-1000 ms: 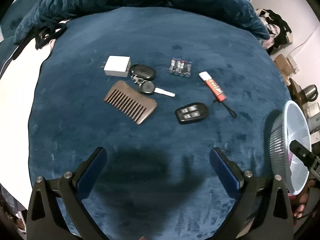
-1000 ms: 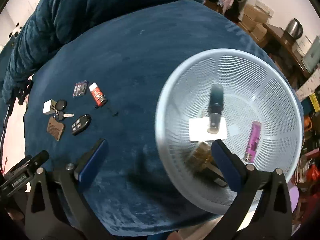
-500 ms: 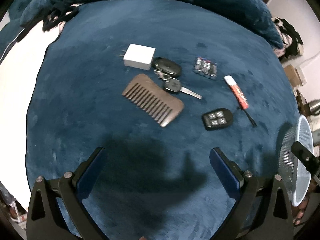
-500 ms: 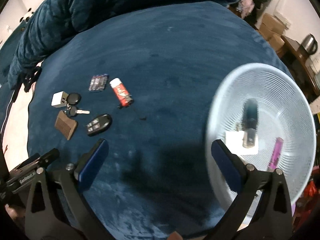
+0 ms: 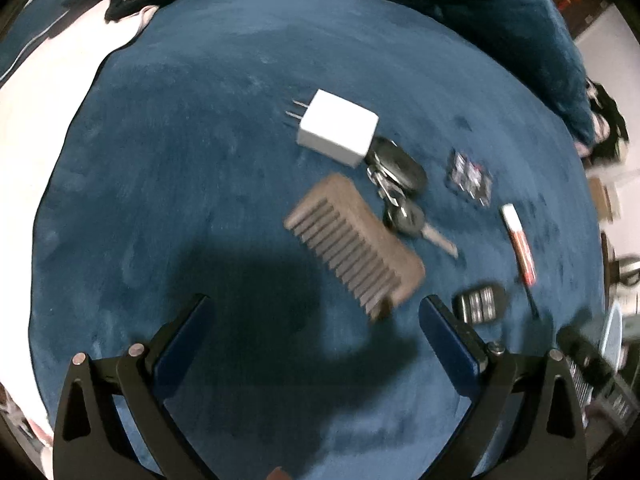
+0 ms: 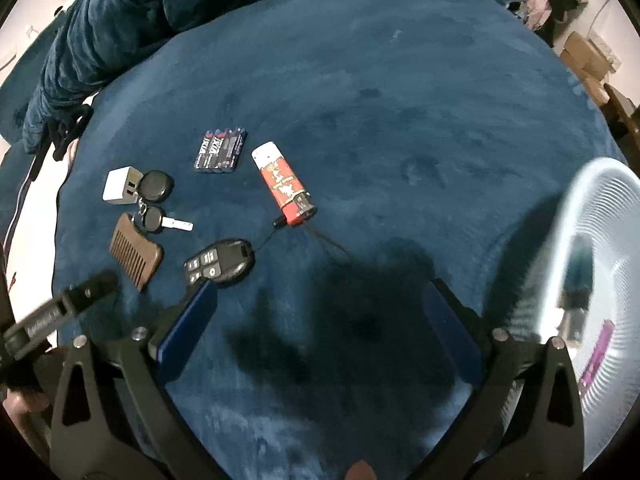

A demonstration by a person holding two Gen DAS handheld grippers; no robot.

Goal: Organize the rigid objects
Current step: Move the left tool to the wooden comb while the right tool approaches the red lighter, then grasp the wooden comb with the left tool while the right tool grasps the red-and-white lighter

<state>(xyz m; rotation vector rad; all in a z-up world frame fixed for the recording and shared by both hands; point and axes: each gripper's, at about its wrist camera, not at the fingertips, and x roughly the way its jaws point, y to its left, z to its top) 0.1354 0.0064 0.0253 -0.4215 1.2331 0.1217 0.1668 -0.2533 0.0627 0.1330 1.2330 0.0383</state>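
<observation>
Between both spread hand-held grippers [image 5: 314,314] [image 6: 320,300], a brown wide-toothed comb [image 5: 354,240] lies flat.

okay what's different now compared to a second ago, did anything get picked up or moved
Nothing was picked up. Both grippers moved: the left gripper came closer to the wooden comb, and the right gripper swung away from the mesh basket toward the red lighter and black key fob. Both stayed open and empty. The white charger, keys and batteries lie as before.

Black angular tongs [image 5: 314,308] with blue inner pads [image 5: 450,344] and silver screw heads [image 5: 137,349].
</observation>
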